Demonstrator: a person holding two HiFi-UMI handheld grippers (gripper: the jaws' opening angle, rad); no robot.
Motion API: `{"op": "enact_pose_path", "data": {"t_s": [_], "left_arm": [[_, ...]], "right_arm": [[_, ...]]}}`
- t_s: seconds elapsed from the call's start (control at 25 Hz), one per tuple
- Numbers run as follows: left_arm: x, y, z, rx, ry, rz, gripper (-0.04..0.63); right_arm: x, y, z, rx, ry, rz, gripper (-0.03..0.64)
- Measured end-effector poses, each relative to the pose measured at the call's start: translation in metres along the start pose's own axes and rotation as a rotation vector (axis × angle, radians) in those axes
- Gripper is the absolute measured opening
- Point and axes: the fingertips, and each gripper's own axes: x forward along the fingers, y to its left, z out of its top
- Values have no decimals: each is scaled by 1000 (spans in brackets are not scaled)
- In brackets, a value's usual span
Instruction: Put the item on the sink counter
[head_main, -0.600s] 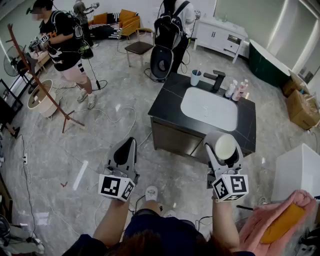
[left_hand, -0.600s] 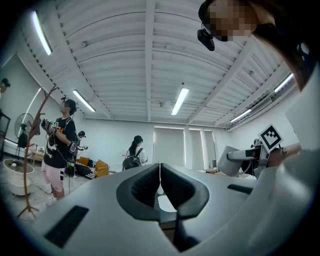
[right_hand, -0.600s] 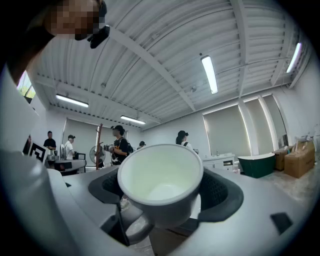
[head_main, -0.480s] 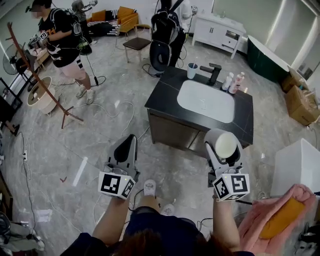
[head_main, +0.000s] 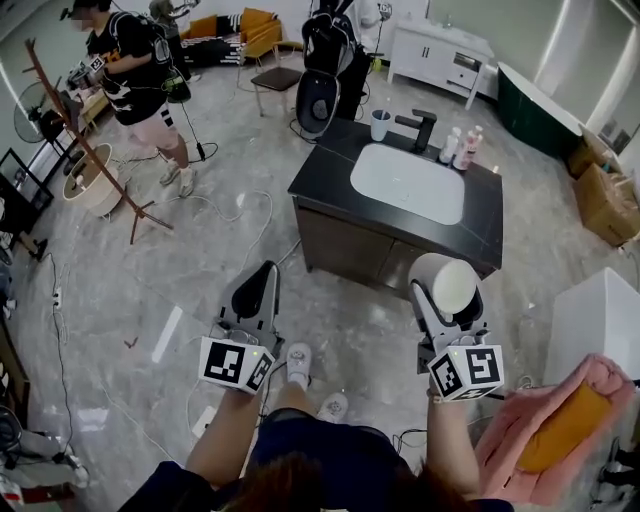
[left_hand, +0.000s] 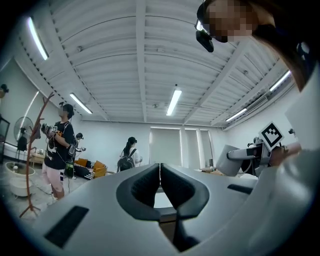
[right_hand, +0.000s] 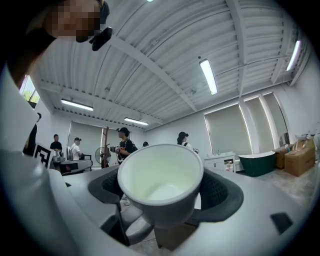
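Here, the right gripper view shows the right gripper (right_hand: 161, 192) grasping a white cup (right_hand: 159, 175), its inside empty. The left gripper (left_hand: 160, 181) is clenched on nothing. Only the head view shows the dark sink desk (head_main: 328, 178), upper centre of the frame, well apart from the cup.

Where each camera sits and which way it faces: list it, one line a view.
Head view: on the person's head, looking steeply down at the floor and sink counter; both forearms, left gripper, right gripper show.
Left gripper view: on the left gripper, tilted up along its shut jaws toward the ceiling; the person's head shows.
Right gripper view: on the right gripper, tilted up along jaws holding a white cup; the head shows.
Shared: head and right gripper views both show the cup.
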Motion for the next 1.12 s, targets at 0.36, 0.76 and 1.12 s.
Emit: {"op": "enact_pose_path", "data": {"t_s": [0.36, 0.76, 1.12], "left_arm": [[-2, -14, 7, 16, -9, 7, 23], [-1, -16, 14, 24, -27, 9, 23], [19, 2, 10, 20, -29, 14, 23]], "right_arm": [[-6, -4, 6, -25, -10, 11, 449], [-2, -3, 12, -21, -18, 20, 449], [31, 2, 11, -31, -12, 54, 448]]}}
